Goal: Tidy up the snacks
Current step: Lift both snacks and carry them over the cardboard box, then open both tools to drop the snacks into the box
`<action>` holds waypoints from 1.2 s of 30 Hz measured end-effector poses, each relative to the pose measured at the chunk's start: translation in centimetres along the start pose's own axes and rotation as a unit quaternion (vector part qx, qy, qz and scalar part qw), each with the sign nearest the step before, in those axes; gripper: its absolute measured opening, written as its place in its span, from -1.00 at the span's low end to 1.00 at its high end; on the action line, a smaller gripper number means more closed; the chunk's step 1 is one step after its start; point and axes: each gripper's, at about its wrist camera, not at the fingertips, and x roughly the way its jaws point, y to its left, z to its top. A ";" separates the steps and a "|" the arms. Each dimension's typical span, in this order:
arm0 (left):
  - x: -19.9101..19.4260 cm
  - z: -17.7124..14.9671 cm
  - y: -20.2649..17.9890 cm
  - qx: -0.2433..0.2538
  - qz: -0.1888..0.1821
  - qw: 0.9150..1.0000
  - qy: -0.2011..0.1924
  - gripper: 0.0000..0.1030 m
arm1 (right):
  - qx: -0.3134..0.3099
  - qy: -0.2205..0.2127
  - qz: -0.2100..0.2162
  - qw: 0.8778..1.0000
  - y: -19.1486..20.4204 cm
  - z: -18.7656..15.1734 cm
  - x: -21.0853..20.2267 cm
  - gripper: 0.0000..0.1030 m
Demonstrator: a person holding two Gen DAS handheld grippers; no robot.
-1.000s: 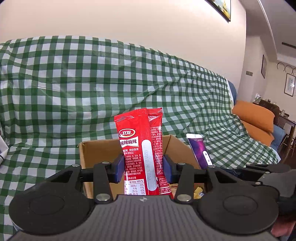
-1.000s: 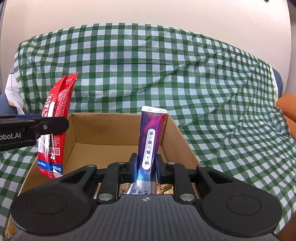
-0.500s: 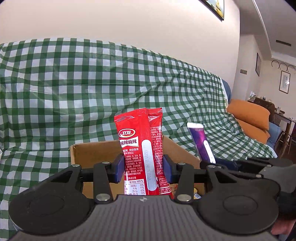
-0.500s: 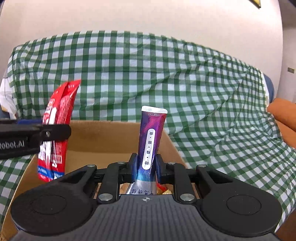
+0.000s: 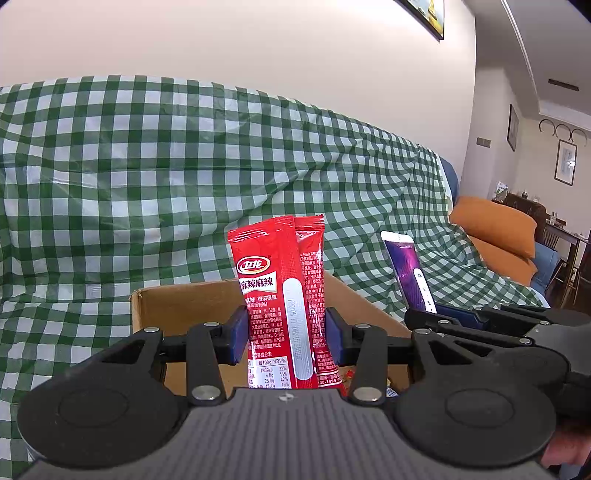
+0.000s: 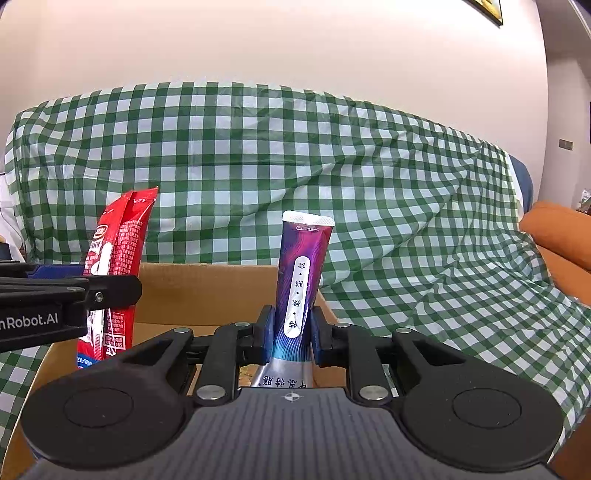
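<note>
Tilted up a little since a second ago: less of the box (image 6: 207, 291) floor in the right wrist view, more wall above the cloth (image 6: 332, 155). Otherwise unchanged. Both hands parked, both grips as before.

Left gripper (image 5: 284, 328) pinching two red packets (image 5: 280, 306) upright, side by side, above the box's near edge. Right gripper (image 6: 291, 332) nearly pressed together on a purple packet (image 6: 301, 280), also upright, over the box's right part. Seen from the left wrist, purple packet (image 5: 410, 277) leaning just beside the red ones, not touching. Probably a pause between lifting snacks out and sorting them; nothing set down yet, so most of the task likely left. More wrappers dimly visible low inside the box, too hidden to name.

No worktop in sight: box resting on a sofa draped in green check cloth. Plain pale wall behind, framed picture (image 5: 424, 14) high up, orange cushions (image 5: 495, 225) at the sofa's far end, dark furniture beyond.
</note>
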 end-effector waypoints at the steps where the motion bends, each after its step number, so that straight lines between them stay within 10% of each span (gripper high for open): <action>1: 0.1 0.0 0.0 0.000 -0.001 1.000 0.000 -0.07 | 0.000 0.000 0.000 1.000 0.0 0.0 0.0 -0.60; 12: 0.6 0.1 -0.3 -0.002 -0.016 1.000 0.008 -0.05 | -0.001 0.007 0.002 1.000 0.0 -0.2 0.1 -0.58; 16: 0.3 0.2 -0.5 0.008 -0.013 1.000 -0.001 0.37 | 0.001 0.013 -0.002 1.000 0.0 -0.2 0.4 -0.50; 29: -5.6 1.4 0.6 0.013 0.039 0.998 -0.039 0.99 | 0.036 0.009 0.014 0.999 -0.5 0.4 -0.8 0.87; 36: -10.5 2.9 -3.3 0.058 0.110 0.991 -0.050 0.99 | 0.038 0.009 0.051 0.998 -2.4 2.0 -4.9 0.99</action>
